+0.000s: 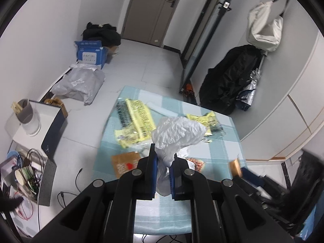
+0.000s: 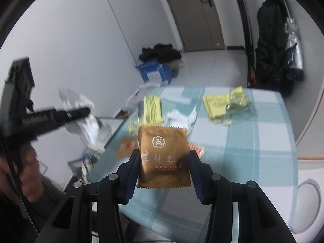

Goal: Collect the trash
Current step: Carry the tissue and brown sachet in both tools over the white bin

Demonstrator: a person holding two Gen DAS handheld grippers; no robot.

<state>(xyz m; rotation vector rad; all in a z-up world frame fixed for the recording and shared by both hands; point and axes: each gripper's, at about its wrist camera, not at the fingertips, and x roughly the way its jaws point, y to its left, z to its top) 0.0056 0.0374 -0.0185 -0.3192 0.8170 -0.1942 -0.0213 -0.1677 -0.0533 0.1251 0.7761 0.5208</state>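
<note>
Left wrist view gives you the whole scene: a table (image 1: pixel 222 154) under a pale blue-and-white checked cloth, standing on a grey tiled floor (image 1: pixel 137 64) in a white-walled room with a closed grey door (image 1: pixel 154 10) at the far end. Against the left wall sit a blue cardboard box (image 1: pixel 91 53), a grey plastic bag (image 1: pixel 81 83) and a black heap of clothing (image 1: pixel 101 33). A black coat (image 1: pixel 228 79) hangs on the right, beneath a white bag (image 1: pixel 263 28).

Your left gripper (image 1: pixel 163 162) is pinched tight on a crumpled white tissue (image 1: pixel 178 133), held up over the cloth; the wad bulges out beyond the blue pads. Lying on the cloth past it are a yellow wrapper (image 1: pixel 137 119) covered in dense black print too small to read, a second crumpled yellow wrapper (image 1: pixel 204 119), a flat brown packet (image 1: pixel 125 162) with a red mark, and a small red-patterned wrapper (image 1: pixel 197 164).

In the right wrist view your right gripper (image 2: pixel 164 162) is clamped on a golden-brown sachet (image 2: pixel 164 156), raised above the table's near edge with its face toward the lens. It carries a round white crest, three large pale Chinese characters that appear to read 享德来, and a red strip of smaller characters that you cannot make out.
</note>
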